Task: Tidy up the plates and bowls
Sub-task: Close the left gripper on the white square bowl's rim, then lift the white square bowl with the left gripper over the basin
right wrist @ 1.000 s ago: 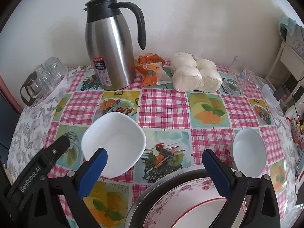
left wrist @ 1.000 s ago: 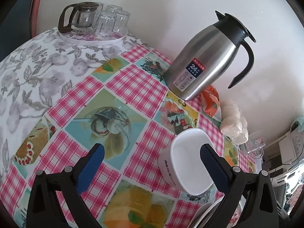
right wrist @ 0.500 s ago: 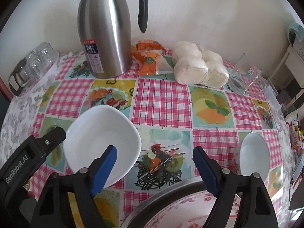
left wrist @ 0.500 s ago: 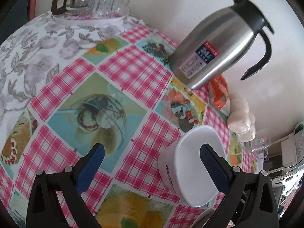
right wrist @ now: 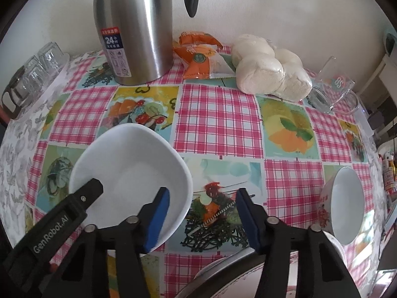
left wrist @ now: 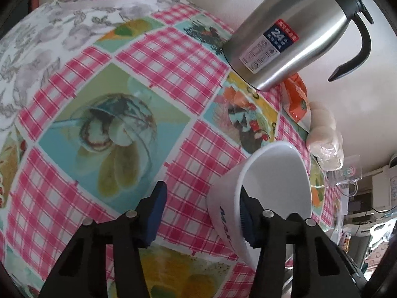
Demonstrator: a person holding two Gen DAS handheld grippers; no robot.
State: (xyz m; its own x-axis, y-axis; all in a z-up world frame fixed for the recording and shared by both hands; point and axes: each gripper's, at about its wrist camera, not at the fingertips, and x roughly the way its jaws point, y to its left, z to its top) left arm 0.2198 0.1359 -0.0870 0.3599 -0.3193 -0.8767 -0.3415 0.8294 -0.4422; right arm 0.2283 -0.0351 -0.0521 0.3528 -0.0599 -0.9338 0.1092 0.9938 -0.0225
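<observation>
A white square bowl [right wrist: 129, 164] sits on the checked tablecloth, left of centre in the right wrist view. My right gripper [right wrist: 203, 201] straddles the bowl's right rim, one blue pad inside and one outside. Its jaws are closing and neither pad presses the wall. My left gripper [left wrist: 202, 203] straddles the opposite wall of the same bowl [left wrist: 275, 181], right pad inside, left pad well clear. Its jaws are closing too. A black finger [right wrist: 86, 196] of the left gripper shows at the bowl's left rim. A round patterned bowl [right wrist: 347, 198] stands at the right.
A steel thermos [right wrist: 134, 27] stands at the back, with orange snack packets [right wrist: 198, 54], bagged white buns [right wrist: 268, 67] and a glass mug [right wrist: 332, 87] beside it. A tray of glasses [right wrist: 34, 74] is far left. A metal basin's rim [right wrist: 223, 270] holding a patterned plate lies at the bottom edge.
Both grippers have come down onto the white square bowl and now straddle its rim. Both pairs of jaws have narrowed from wide open to about half.
</observation>
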